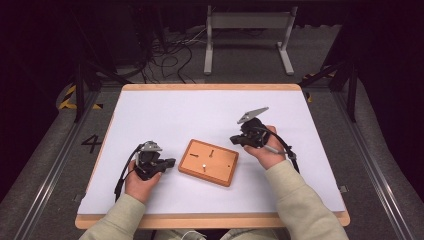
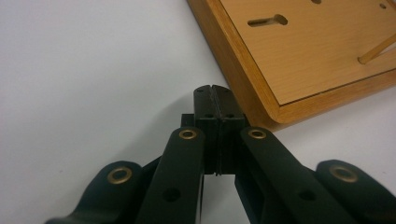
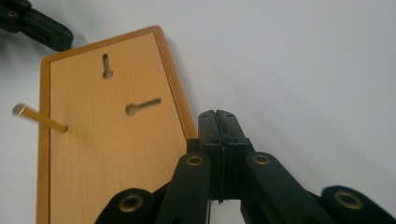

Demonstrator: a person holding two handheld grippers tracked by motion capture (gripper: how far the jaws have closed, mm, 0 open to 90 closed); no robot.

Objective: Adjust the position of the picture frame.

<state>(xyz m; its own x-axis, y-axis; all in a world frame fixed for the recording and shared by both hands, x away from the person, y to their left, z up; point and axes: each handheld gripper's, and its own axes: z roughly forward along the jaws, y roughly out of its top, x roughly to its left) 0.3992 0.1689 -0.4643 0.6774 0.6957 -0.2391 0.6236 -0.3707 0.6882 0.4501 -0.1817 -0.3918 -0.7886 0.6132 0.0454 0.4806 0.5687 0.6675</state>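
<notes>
Wood is the material in hand here: a flat rectangular board of honey-coloured wood with rounded corners and a raised rim (image 1: 209,162) lies near the middle of the white table top (image 1: 165,115), between the two grippers. Its face is smooth and matt, cut with two dark keyhole slots (image 3: 142,106), and a thin upright brass-coloured pin (image 1: 204,165) stands in it. The left gripper (image 2: 215,95) has its black jaws pressed flat together with nothing between them, the tips just beside the board's near corner, low over the table. The right gripper (image 3: 221,122) is likewise fully closed and empty, its tips just off the board's long edge. Judging by this, the work is to steady or shift the board, and closed jaws would serve best as blunt pushers: meet the rim squarely on both sides, low on its wall, so the board slides on the slick surface without tipping or pivoting. Keeping clear of the slender pin seems wise, as it looks easy to bend.
</notes>
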